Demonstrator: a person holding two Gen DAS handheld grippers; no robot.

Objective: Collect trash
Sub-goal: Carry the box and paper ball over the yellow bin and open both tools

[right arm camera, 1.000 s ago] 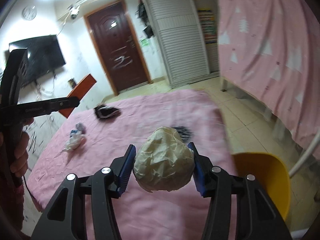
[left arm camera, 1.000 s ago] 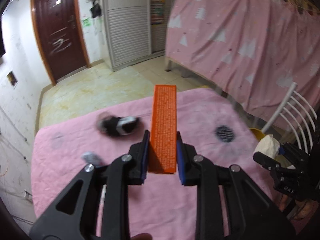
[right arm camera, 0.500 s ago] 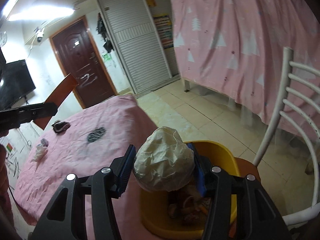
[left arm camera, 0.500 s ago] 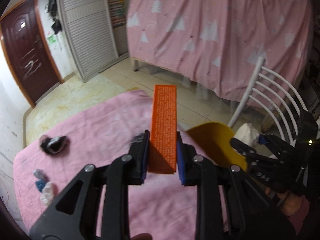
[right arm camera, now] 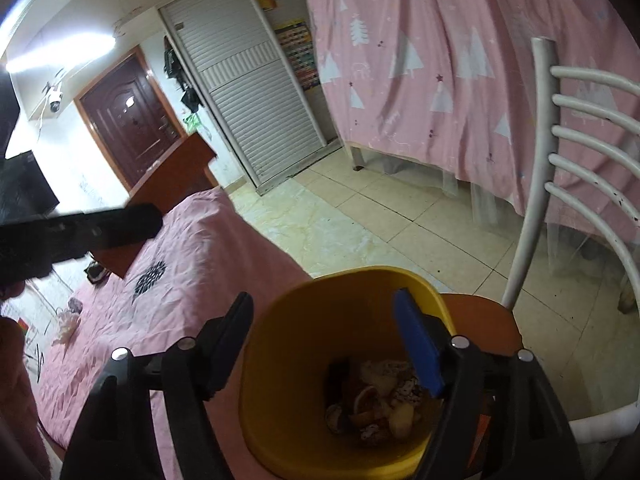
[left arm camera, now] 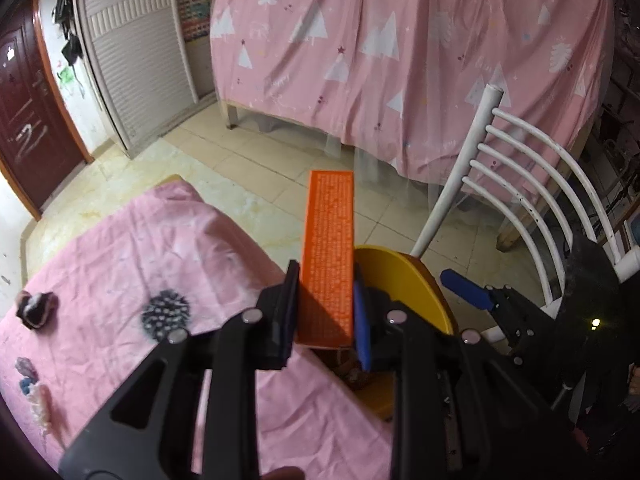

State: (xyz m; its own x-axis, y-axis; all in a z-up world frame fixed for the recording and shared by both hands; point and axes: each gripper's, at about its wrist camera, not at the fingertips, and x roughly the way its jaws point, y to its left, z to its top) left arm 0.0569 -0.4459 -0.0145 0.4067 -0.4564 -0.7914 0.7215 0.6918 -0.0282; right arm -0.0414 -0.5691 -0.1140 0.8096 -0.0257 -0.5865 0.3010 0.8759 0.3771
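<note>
Now my left gripper pinching one orange box, my right gripper spread over one yellow bin, two wrappers on pink tablecloth.

White slatted chair beside pink-clothed table; pink tree-print curtain behind.

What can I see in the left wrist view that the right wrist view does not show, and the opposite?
Only the left wrist view shows the printed face of the orange box and the left tongs shut on it, just beside the bin's rim.

Only the right wrist view looks down into the yellow bin, with mixed trash at its bottom, and shows the right tongs open and empty above it.

Both share the pink tablecloth, the small leftover scraps on it, the white chair and the pink curtain.
</note>
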